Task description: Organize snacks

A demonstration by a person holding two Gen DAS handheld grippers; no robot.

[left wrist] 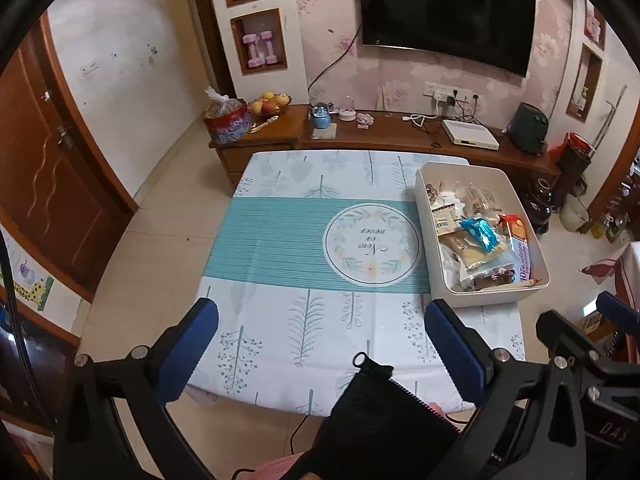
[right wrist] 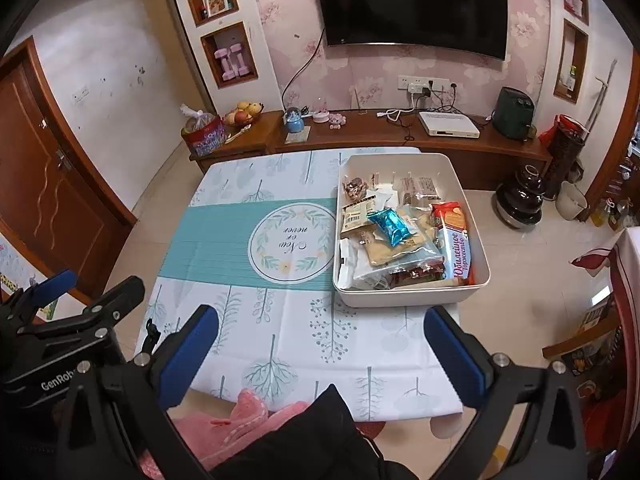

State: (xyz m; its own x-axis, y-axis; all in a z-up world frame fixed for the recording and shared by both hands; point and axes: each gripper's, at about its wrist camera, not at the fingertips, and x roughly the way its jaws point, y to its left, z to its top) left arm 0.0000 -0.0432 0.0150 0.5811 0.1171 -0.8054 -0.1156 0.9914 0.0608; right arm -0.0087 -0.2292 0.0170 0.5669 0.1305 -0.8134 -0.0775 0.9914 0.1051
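Our left gripper [left wrist: 320, 344] and right gripper [right wrist: 320, 344] are wide open, holding nothing. The blue packet [right wrist: 389, 226], middle right in the white bin [right wrist: 404, 300], looks light, crinkly; we pinch its middle.

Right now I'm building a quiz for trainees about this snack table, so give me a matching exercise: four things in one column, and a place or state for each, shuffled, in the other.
Things:
1. white bin
2. blue foil packet
3. left gripper
4. fruit bowl

Places or states:
A. on the wooden TV cabinet
B. open, holding nothing
C. on the right part of the table
D. lying on top of the other snacks

Pairs: 1-C, 2-D, 3-B, 4-A
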